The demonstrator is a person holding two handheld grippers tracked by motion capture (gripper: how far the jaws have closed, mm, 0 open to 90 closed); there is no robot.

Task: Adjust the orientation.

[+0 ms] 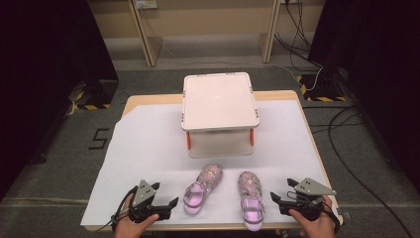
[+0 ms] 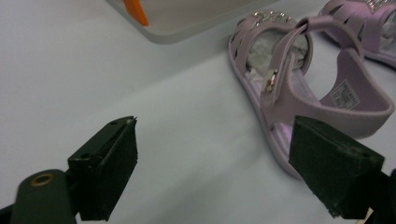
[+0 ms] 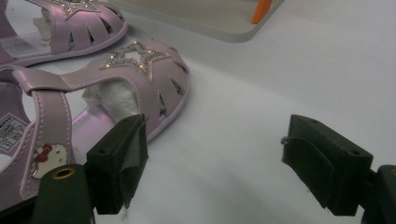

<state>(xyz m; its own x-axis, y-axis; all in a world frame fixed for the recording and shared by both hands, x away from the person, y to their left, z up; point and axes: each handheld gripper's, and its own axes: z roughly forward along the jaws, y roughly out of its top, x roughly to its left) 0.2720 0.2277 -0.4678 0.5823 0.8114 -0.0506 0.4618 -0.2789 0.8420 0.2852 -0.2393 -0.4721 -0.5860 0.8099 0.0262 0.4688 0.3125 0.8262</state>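
High view: 2 hand-held grippers rest at the near edge of a table covered by a white sheet (image 1: 148,144). The left gripper (image 1: 166,203) is held in the person's left hand (image 1: 133,225); its jaws stand apart with nothing between them. The right gripper (image 1: 277,199) is held in the right hand (image 1: 314,223); its jaws likewise stand apart and empty.

Between the 2 grippers lie 2 lilac sandals. The left sandal (image 1: 203,188) lies just beside the left gripper, on its inner side, toe tilted away from it. The right sandal (image 1: 250,198) lies just beside the right gripper, on its inner side, toe pointing away from the person. The 2 sandals are near each other but apart.

Left gripper view: the left sandal (image 2: 299,88) sits ahead of the right-hand jaw, heel end nearest, buckled strap upright; no contact is visible.

Right gripper view: the right sandal (image 3: 107,93), bearing a glittering star and stuffed with white paper, lies ahead of the left-hand jaw.

Beyond both sandals, farther from the grippers, stands a white 2-tier stand (image 1: 219,99) with orange posts.
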